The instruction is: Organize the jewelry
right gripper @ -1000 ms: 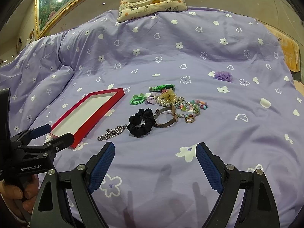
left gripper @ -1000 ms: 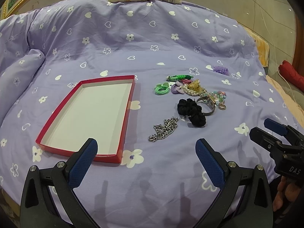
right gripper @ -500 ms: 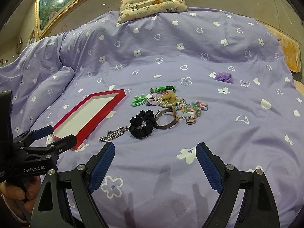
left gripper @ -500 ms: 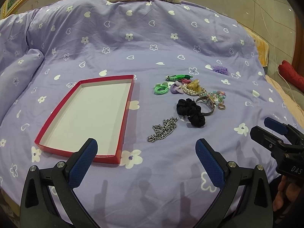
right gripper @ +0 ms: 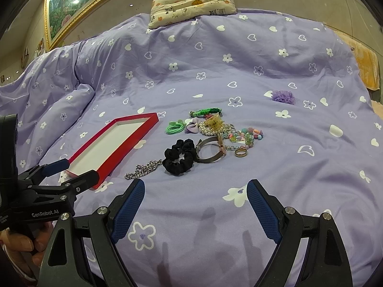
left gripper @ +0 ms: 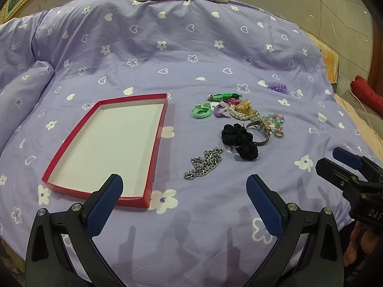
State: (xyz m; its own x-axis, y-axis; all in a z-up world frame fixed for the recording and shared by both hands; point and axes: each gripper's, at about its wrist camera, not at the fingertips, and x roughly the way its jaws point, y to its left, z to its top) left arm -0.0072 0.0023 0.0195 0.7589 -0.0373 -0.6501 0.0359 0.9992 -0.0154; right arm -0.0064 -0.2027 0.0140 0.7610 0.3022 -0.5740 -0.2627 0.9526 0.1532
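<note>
A shallow red box with a white inside lies empty on the purple bedspread; it also shows in the right wrist view. To its right lies a silver chain, a black scrunchie, a metal bangle watch, a gold ring, pearl and coloured bead strands, green hair ties and a green braided band. My left gripper is open and empty near the box's front edge. My right gripper is open and empty, short of the scrunchie.
A purple flower hair piece lies apart at the right. A patterned pillow sits at the bed's far end. The duvet bunches into a fold at the left. A red cushion lies beyond the bed's right edge.
Both grippers have drifted very slightly forward over the bed. The jewelry and the box have not moved.
</note>
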